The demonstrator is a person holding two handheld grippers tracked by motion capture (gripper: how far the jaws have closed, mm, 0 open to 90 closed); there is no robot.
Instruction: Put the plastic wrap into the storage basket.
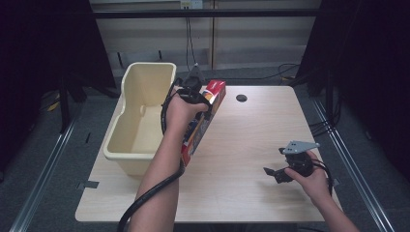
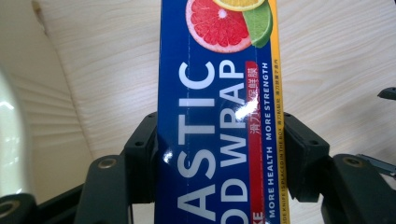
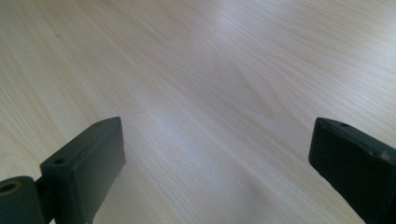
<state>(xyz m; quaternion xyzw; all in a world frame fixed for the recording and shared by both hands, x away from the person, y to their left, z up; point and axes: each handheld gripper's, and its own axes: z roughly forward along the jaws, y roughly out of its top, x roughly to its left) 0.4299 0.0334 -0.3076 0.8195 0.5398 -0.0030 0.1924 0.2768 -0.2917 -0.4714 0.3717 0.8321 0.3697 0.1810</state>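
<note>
Gripping plastic wrap box (image 2: 217, 116), left hand-held gripper (image 1: 193, 93) beside cream bin (image 1: 121, 145); right hand-held gripper (image 3: 219, 172) released.

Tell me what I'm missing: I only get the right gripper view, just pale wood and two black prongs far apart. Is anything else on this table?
Observer: Yes. A cream plastic tub sits at the table's left edge, open side up, with nothing in it that I can see.
Operator: Is the other hand doing anything?
Observer: The left claw is shut on a long blue plastic wrap box, one jaw pressing each long side.
Operator: Where is that box?
Observer: Right beside the tub, running along its right wall. Whether it touches the table I cannot tell.
Operator: And my claw?
Observer: The right claw is open over bare wood at the table's near right, holding nothing.
</note>
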